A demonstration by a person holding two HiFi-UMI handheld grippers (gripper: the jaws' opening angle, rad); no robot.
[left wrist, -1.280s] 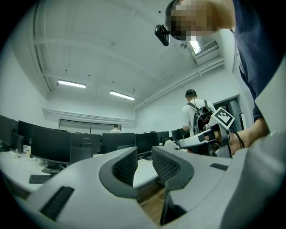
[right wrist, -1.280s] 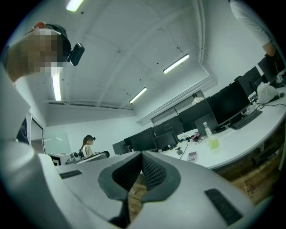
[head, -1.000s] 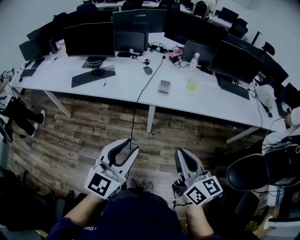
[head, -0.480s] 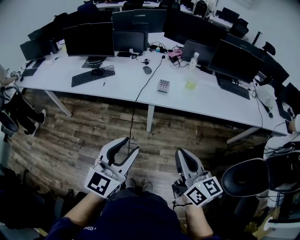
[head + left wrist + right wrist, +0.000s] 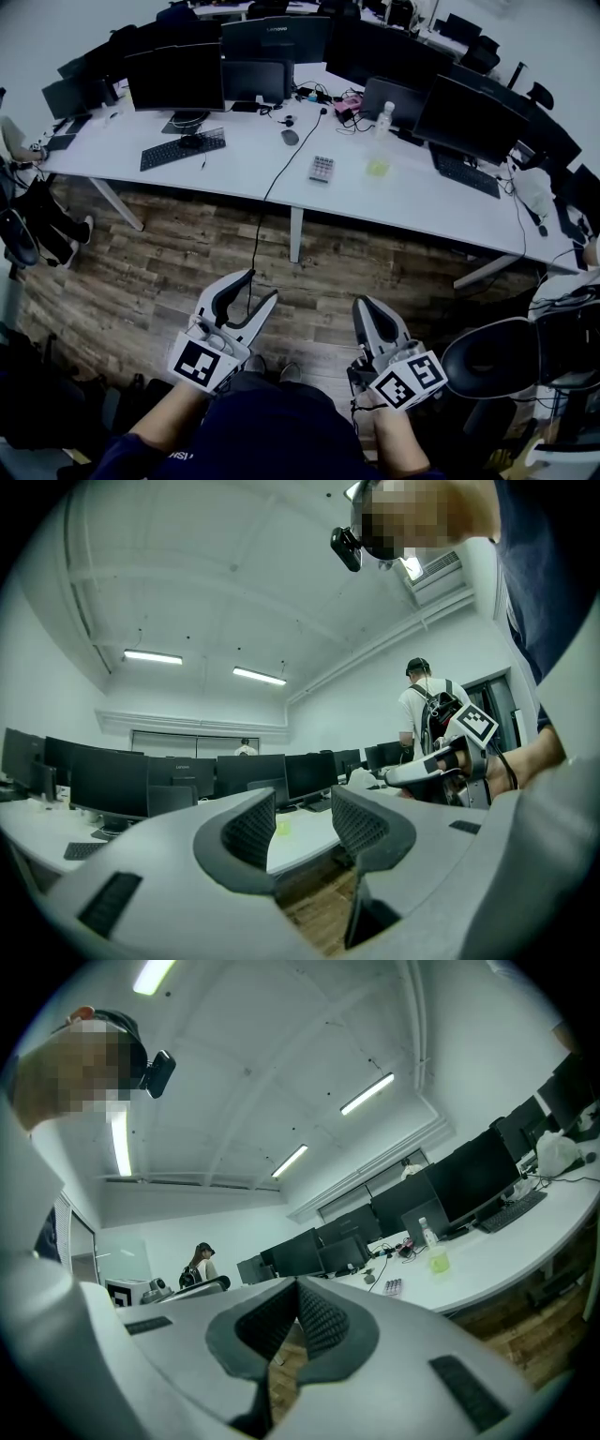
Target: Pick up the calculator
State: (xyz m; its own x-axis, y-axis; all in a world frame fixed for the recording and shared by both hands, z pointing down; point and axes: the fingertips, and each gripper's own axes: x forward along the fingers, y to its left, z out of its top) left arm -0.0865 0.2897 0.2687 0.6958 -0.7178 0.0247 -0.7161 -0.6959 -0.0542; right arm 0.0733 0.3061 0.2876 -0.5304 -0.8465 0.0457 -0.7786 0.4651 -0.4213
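The calculator (image 5: pixel 322 169), small and grey with rows of keys, lies flat on the white desk (image 5: pixel 253 164) near its front edge; it also shows far off in the right gripper view (image 5: pixel 393 1285). Both grippers are held low over the wooden floor, well short of the desk and pointing level at it. My left gripper (image 5: pixel 261 286) (image 5: pixel 300 822) has its jaws apart and opening, with nothing between them. My right gripper (image 5: pixel 366 306) (image 5: pixel 298 1288) is shut, its pads meeting at the tips with nothing held.
Monitors (image 5: pixel 178 77), a keyboard (image 5: pixel 183 149), a mouse (image 5: pixel 290 137), a bottle (image 5: pixel 382 116), a yellow-green cup (image 5: pixel 377 167) and a black cable (image 5: pixel 272 192) share the desk. A black chair (image 5: pixel 489 356) stands close on my right. A seated person's legs (image 5: pixel 42 211) are at the left.
The left jaws have spread wider. Both grippers and the view have crept toward the desk. The black chair at the right has come further into view.
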